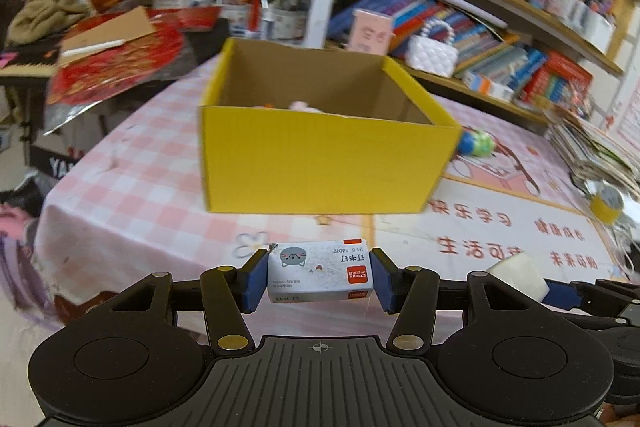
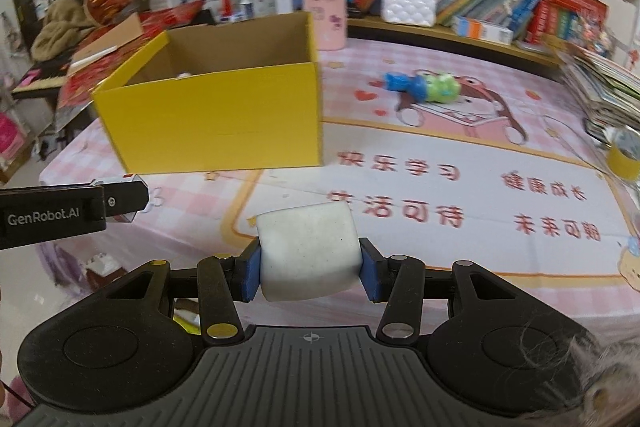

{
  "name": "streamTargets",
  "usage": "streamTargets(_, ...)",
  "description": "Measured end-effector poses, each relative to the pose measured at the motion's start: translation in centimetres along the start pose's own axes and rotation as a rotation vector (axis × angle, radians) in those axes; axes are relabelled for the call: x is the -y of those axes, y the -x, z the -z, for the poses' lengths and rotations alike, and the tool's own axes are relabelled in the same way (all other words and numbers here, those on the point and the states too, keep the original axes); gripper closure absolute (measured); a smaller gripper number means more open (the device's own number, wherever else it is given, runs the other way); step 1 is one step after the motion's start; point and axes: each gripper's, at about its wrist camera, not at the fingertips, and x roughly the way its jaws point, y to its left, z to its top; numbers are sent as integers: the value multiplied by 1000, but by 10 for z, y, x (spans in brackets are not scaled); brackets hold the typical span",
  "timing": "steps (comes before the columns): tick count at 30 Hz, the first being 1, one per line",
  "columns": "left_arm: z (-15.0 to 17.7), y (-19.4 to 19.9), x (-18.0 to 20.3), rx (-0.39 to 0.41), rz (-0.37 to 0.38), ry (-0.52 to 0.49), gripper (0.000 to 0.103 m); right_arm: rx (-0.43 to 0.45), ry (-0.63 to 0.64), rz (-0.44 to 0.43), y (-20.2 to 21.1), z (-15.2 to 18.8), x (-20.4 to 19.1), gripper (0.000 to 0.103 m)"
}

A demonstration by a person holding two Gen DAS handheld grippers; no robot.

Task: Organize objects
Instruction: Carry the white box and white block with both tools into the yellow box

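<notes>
My left gripper (image 1: 320, 277) is shut on a small white staples box (image 1: 320, 269) with a grey cat face and a red label. It hangs above the pink tablecloth, short of the open yellow cardboard box (image 1: 320, 163). My right gripper (image 2: 310, 267) is shut on a white foam block (image 2: 307, 251), to the right of the yellow cardboard box (image 2: 216, 115). In the left wrist view the foam block (image 1: 518, 275) shows at the right. In the right wrist view the left gripper's side (image 2: 76, 207) shows at the left. Small items lie inside the box, mostly hidden.
A green and blue toy (image 2: 424, 87) lies on the cloth right of the box. A pink cylinder (image 2: 324, 11) and a white quilted bag (image 2: 408, 5) stand behind. A yellow tape roll (image 2: 622, 159) and stacked magazines (image 2: 600, 83) sit at the right edge. Bookshelves line the back.
</notes>
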Motion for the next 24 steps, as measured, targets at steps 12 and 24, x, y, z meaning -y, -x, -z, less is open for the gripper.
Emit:
streamTargets(12,-31,15,-27,149,-77,42,51,73,69,-67,-11,-38,-24,58)
streamTargets(24,-95,-16,-18,255,-111,39,51,224,129,-99,-48,-122,-20,58)
